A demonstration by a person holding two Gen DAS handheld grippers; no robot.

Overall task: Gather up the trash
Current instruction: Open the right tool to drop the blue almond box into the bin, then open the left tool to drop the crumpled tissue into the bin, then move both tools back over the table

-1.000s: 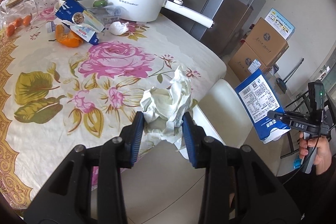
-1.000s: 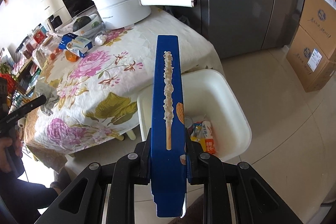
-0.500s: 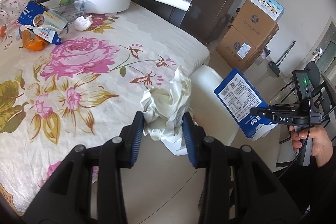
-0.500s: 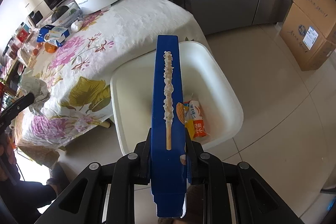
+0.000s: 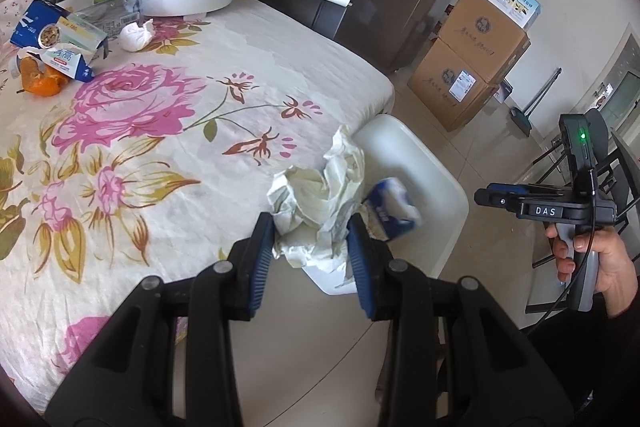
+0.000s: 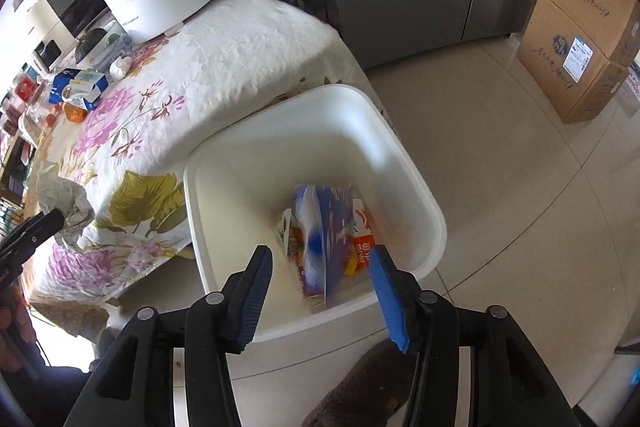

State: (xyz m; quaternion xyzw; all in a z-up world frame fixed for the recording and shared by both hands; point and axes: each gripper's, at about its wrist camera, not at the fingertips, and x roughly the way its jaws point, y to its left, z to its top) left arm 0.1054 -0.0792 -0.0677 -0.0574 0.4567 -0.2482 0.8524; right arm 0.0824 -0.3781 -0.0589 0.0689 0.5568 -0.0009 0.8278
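Squeezing that crumpled paper wad point(image 5: 316, 211) looked like zero effort: it read as featherlight, soft and squashy, so the left gripper point(image 5: 310, 247) had its pads pressed into the bulk of it near the table edge, above the floral tablecloth point(image 5: 160, 131). Grabbing the fat middle seemed right, since loose flaps would likely just tear or slip out.

The right gripper point(image 6: 320, 279) was wide open with nothing in it, hanging over the white bin point(image 6: 416, 183) on the floor to the right of the table. A blue carton point(image 6: 324, 227) was blurred inside the bin, seemingly mid-drop, on top of some orange wrappers point(image 6: 362, 247).

Only the right wrist view showed the bin's contents. Only the left one showed the far-left leftovers clearly: blue milk carton point(image 5: 56, 35), orange peel point(image 5: 40, 81), small white wad point(image 5: 136, 35).
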